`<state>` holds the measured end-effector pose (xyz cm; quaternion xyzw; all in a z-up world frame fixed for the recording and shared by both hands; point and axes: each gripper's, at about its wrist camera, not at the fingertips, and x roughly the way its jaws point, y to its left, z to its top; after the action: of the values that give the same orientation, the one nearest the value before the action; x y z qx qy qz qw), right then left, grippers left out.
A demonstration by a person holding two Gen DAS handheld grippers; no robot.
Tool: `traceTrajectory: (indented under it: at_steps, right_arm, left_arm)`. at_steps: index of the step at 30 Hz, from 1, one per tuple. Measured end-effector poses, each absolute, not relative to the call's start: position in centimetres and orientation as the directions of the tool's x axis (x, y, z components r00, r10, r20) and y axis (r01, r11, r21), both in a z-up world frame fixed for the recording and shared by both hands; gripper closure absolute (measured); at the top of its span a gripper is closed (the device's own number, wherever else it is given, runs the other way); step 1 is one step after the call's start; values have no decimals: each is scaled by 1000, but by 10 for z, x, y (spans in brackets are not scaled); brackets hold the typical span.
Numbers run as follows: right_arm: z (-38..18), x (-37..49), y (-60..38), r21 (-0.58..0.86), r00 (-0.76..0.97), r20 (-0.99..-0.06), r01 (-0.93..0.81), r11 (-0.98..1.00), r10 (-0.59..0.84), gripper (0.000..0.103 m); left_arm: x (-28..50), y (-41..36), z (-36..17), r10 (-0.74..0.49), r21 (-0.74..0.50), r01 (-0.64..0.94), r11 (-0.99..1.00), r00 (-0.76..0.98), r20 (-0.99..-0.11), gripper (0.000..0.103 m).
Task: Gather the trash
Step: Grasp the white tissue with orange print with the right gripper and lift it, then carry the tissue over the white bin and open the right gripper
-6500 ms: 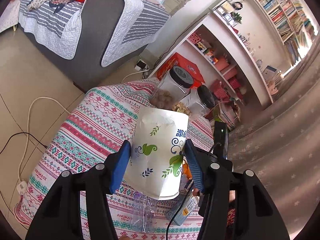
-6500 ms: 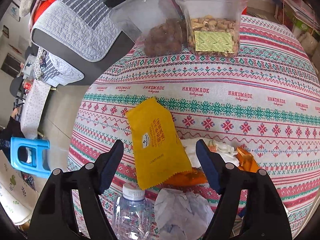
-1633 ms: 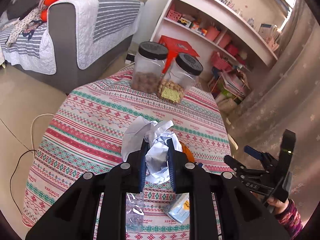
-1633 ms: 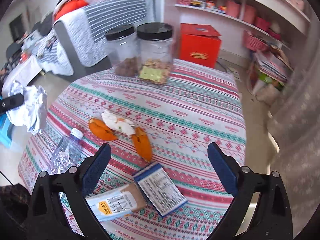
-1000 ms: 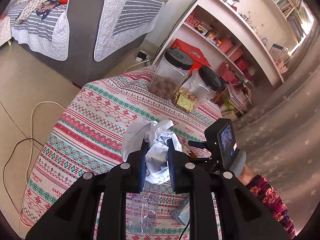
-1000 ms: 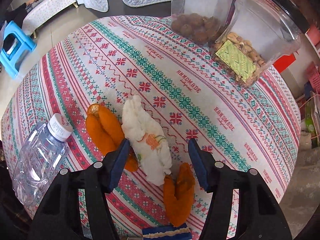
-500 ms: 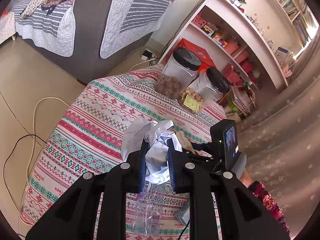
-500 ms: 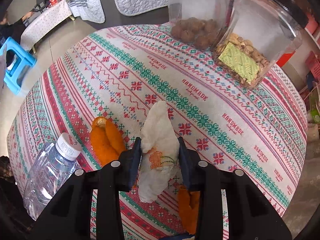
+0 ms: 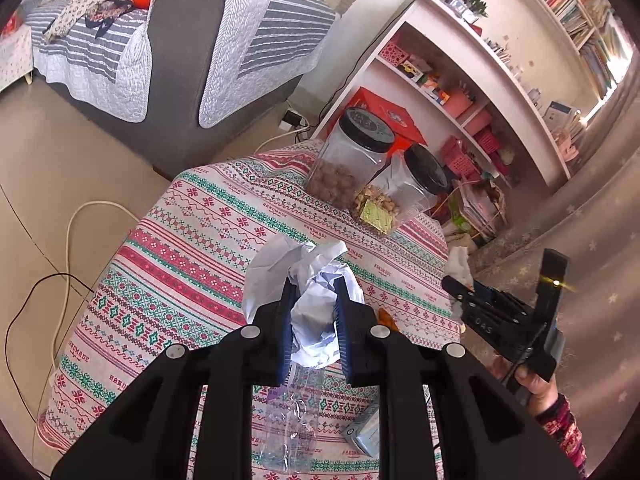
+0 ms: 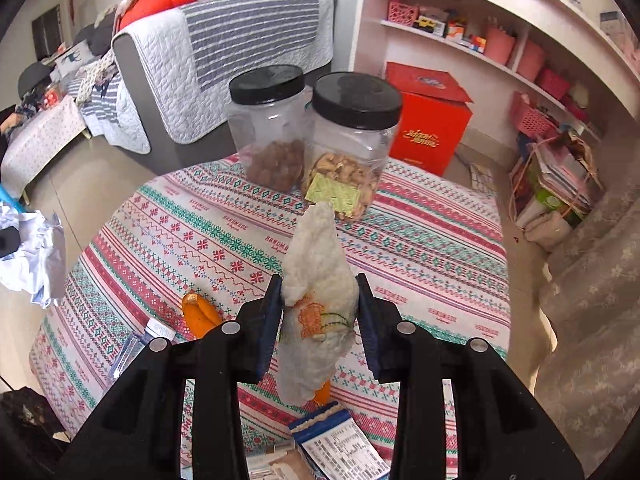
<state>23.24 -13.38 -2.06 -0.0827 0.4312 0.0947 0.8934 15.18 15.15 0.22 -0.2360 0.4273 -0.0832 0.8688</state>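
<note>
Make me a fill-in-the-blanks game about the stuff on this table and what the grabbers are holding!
1. The left gripper is shut on a crumpled ball of ____.
2. The right gripper is holding a white ____ with an orange picture on it.
3. Both jars have lids coloured ____.
4. The plastic bottle is lying on the ____.

Missing words: paper; napkin; black; table

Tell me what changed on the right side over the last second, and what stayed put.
The right gripper has just closed its jaws on the white napkin and lifted it off the tablecloth. The orange peels stayed on the table. The left gripper stays shut on the crumpled paper. The jars have not moved.
</note>
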Motion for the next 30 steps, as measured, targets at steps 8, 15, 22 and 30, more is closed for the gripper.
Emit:
traceTrajectory:
  at_steps: [8, 15, 22, 30]
  right_arm:
    - [7, 174, -176, -68, 696, -716, 8, 998, -54, 69]
    - [13, 114, -228, -75, 716, -661, 235, 969, -225, 68]
    - [5, 67, -292, -75, 662, -652, 428, 901, -369, 68]
    - [-14, 15, -358, -87, 545, -657, 632, 770, -521, 68]
  left_arm:
    - [143, 148, 5, -332, -456, -38, 889, 632, -701, 84]
    - [141, 143, 1, -313, -424, -30, 905, 630, -711, 84]
    - [138, 132, -4, -297, -390, -14, 921, 626, -721, 84]
    - [135, 115, -7, -290, -360, 15, 933, 623, -726, 84]
